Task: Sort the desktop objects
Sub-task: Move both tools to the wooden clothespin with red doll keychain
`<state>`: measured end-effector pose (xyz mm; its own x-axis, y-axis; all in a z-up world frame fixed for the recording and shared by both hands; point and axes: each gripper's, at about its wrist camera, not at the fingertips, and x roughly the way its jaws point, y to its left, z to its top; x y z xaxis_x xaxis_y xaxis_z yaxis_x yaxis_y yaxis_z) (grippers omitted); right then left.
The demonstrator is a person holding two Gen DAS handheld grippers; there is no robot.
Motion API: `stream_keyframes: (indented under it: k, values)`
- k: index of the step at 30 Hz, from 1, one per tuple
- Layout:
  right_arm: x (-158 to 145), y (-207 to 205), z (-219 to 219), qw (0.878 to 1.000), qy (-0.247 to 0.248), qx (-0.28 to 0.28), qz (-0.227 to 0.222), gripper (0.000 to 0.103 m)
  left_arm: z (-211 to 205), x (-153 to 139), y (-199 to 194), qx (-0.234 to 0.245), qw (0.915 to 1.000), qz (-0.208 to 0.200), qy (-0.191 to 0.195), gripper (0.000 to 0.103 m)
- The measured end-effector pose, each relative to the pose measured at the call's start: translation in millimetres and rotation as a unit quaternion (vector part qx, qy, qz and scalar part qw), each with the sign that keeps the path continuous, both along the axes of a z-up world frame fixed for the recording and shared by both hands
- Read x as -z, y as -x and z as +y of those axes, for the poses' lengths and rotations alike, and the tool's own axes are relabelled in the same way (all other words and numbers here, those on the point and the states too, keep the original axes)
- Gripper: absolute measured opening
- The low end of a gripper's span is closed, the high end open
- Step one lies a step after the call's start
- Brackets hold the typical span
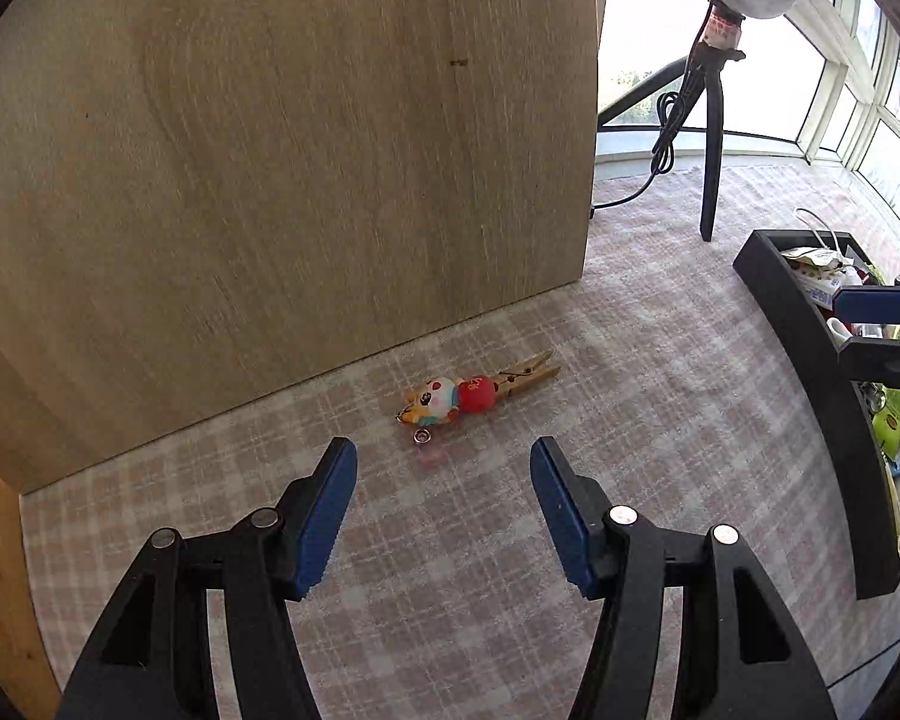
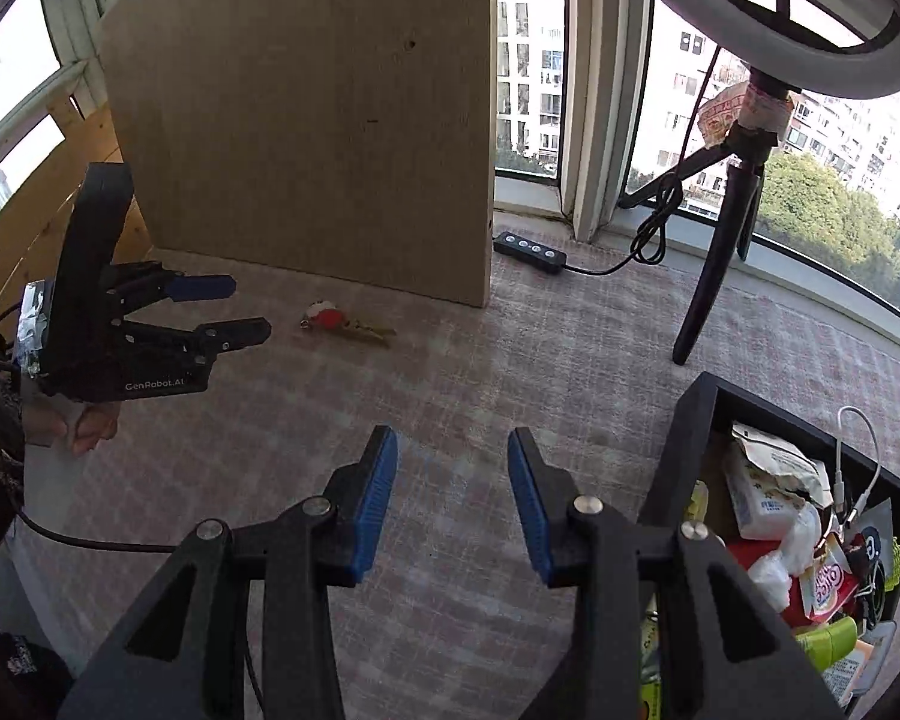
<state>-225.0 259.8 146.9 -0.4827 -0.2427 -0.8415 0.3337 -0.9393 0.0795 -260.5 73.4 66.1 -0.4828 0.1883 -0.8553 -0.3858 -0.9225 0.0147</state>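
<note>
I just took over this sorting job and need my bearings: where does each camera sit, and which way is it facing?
Left wrist: on the left gripper, tilted down at the clothespin toy before the wooden board; both fingers show.
Right wrist: on the right gripper, facing the checked cloth beside the black bin; a hand shows.
Shared: toy, board, bin, ring-light stand, each other's gripper.

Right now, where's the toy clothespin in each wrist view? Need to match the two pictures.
Left wrist view: the clothespin lies on the checked cloth, centre frame, just ahead of the open left gripper, in front of the wooden board.
Right wrist view: the clothespin is small, left of centre, between the left gripper and the board's right edge.
Shared landmark: the wooden board standing behind it.
</note>
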Motion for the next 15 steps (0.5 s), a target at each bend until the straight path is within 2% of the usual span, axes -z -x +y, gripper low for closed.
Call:
stream_keyframes:
  k: [3,7,15]
  values:
    - [16.4,25.6,-25.9,0.999,-0.017,-0.034,-0.004,0.038,3.3,8.6,6.6,0.024,0.9997,-0.002,0.005,0.058]
    - [39.8,55.3,-48.3,0.998,-0.017,-0.062,-0.019,0.038,5.1,21.1,19.3,0.047,0.9988,-0.010,0.006,0.058]
    - [75.8,90.3,-81.9,0.992,-0.030,-0.115,-0.031,0.038,5.5,39.7,38.7,0.086,0.9961,-0.017,0.006,0.058]
